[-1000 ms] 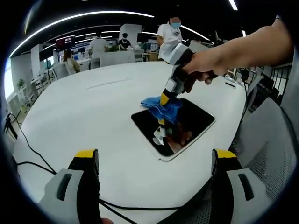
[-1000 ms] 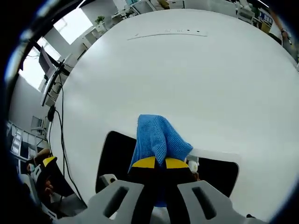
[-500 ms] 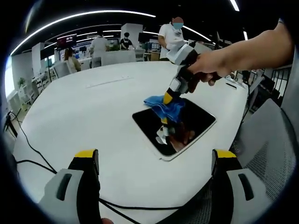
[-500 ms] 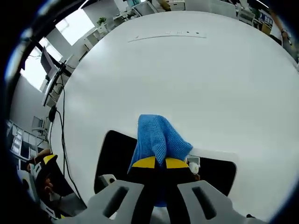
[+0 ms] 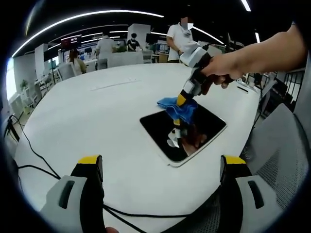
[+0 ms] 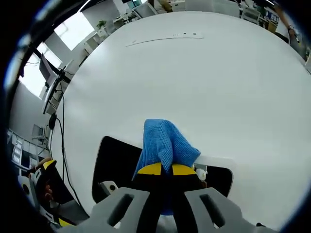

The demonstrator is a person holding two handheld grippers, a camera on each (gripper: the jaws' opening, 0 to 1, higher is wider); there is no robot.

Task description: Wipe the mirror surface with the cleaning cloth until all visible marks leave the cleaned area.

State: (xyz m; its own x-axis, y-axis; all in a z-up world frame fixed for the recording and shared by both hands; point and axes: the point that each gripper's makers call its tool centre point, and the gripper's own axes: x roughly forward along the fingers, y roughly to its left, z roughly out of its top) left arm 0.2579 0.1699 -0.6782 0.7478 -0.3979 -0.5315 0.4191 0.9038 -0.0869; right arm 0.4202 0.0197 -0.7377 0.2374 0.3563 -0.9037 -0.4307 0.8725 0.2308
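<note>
White table (image 5: 87,111) fills the frame; the dark mirror (image 5: 160,133) lies flat at centre right of the left gripper view, long axis running lower left to upper right. Right gripper (image 5: 181,100) is clamped on the blue cloth (image 5: 176,105), pressing it at the mirror's upper edge, so the unwiped glass lies down-frame from the cloth, toward the left gripper's side. Left gripper (image 5: 160,167) hangs wide open and empty at bottom of frame, well apart from the mirror; the right is plainly nearer.
</note>
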